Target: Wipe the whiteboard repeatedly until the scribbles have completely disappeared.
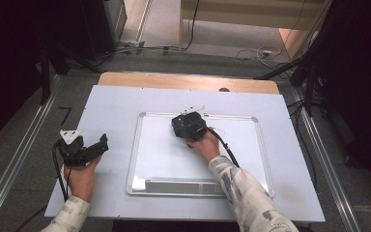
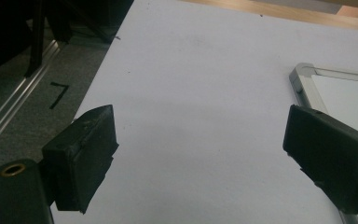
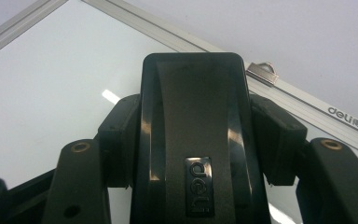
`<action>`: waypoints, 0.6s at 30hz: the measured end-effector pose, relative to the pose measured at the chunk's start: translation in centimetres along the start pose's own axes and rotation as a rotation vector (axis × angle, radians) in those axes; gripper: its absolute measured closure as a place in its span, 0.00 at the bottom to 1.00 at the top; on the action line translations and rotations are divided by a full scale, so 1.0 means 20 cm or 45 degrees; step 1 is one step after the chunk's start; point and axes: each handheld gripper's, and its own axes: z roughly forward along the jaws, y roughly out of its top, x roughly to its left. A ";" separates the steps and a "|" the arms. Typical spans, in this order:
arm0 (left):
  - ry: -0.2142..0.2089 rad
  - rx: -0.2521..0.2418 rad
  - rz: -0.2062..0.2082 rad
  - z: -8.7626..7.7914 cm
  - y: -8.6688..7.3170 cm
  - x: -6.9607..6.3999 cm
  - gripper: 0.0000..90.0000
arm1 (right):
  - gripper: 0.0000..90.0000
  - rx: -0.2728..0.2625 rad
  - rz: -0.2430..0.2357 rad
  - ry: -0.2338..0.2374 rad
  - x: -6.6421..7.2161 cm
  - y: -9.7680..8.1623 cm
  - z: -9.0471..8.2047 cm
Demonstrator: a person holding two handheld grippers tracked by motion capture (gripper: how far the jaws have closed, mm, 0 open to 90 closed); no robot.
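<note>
I read the step in hand as wiping the whiteboard (image 1: 200,186) with the eraser (image 3: 193,126), so I take the whiteboard as my landmark and go left to right. Left of the whiteboard, well off its frame, my left gripper (image 1: 96,145) sits low over the bare counter (image 1: 111,104), held by the left hand (image 1: 81,178); in the left gripper view its jaws stand spread wide with nothing between them, only the pale counter surface and the whiteboard's near corner beyond the one jaw. It plays no part in the wipe as far as I can judge. Over the whiteboard, toward its far edge and a little left of centre, my right gripper (image 1: 186,123) pinches the black eraser: in the right gripper view the pads press on its two long sides and the eraser stands up between them, with the far frame and a small metal hanger clip (image 3: 262,72) just beyond its tip. Whether the eraser's felt actually touches the whiteboard I cannot tell. The surface looks clean where I can see it. Next move, in my judgement: keep the pinch firm, press the eraser flat, and sweep across the whiteboard without running onto the frame.
</note>
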 end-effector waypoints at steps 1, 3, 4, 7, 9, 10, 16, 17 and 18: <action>0.001 0.000 -0.001 0.00 0.00 0.00 0.11 | 0.42 -0.001 -0.004 0.002 0.00 0.00 0.00; 0.000 0.000 0.000 0.00 0.00 0.00 0.11 | 0.42 -0.002 -0.003 0.005 0.01 0.01 0.01; -0.001 0.000 0.000 0.00 0.00 0.00 0.11 | 0.42 -0.002 -0.004 0.004 0.01 0.01 0.01; -0.002 0.000 -0.001 0.00 0.00 0.00 0.11 | 0.42 -0.006 -0.013 0.011 0.02 0.03 0.03; -0.002 -0.003 -0.003 0.00 0.00 0.00 0.11 | 0.42 -0.007 -0.014 0.011 0.03 0.04 0.03; -0.002 -0.004 -0.004 0.00 0.00 0.00 0.11 | 0.42 -0.006 -0.020 0.017 0.04 0.04 0.04; -0.003 -0.007 -0.006 0.00 0.00 0.01 0.11 | 0.42 -0.011 -0.033 0.022 0.06 0.07 0.07; -0.002 -0.006 -0.006 0.00 0.00 0.01 0.11 | 0.42 -0.007 -0.030 0.021 0.07 0.07 0.07; -0.003 -0.008 -0.008 0.00 0.00 0.01 0.11 | 0.42 -0.012 -0.034 0.023 0.07 0.07 0.07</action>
